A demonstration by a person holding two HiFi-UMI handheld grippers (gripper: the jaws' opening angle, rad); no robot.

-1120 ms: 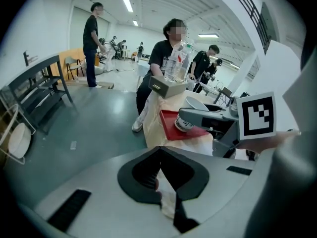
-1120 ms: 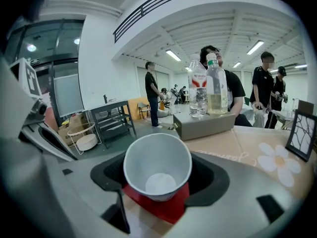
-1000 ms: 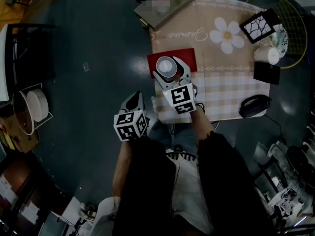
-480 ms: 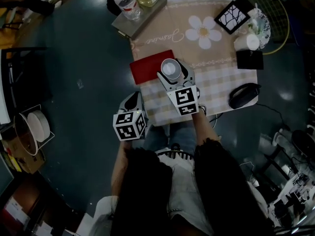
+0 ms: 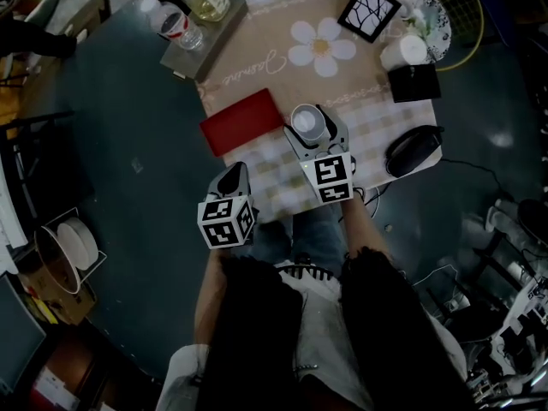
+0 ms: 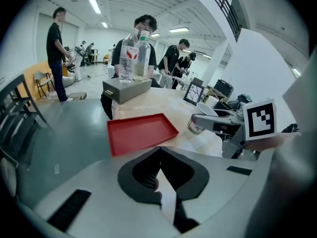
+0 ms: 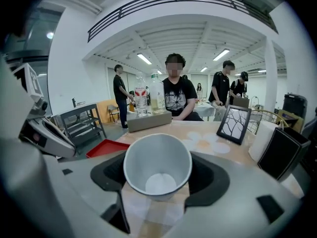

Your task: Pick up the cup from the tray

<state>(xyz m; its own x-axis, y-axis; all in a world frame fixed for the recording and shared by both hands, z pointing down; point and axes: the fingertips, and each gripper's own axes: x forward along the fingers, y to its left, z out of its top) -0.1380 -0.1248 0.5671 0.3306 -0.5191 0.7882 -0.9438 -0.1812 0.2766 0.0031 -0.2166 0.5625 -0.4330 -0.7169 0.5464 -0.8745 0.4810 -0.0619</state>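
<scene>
A white paper cup (image 5: 306, 120) sits tilted between the jaws of my right gripper (image 5: 313, 127), which is shut on it. In the right gripper view the cup (image 7: 157, 165) shows its empty inside, with checked cloth beneath it. The cup is off the red tray (image 5: 242, 121), just to the tray's right. The tray (image 6: 141, 132) lies empty at the table's left edge. My left gripper (image 5: 232, 176) hangs shut and empty beyond the table's near left corner, its jaws meeting at a point (image 6: 159, 150).
A grey box with bottles (image 5: 201, 31) stands at the far left corner. A framed picture (image 5: 370, 9), a black box (image 5: 413, 82), a white roll (image 5: 402, 54) and a dark rounded object (image 5: 413, 148) lie on the right. People sit and stand beyond the table.
The right gripper has carried the cup from above the red tray to its right, over the checked cloth. The left gripper stays in place.
</scene>
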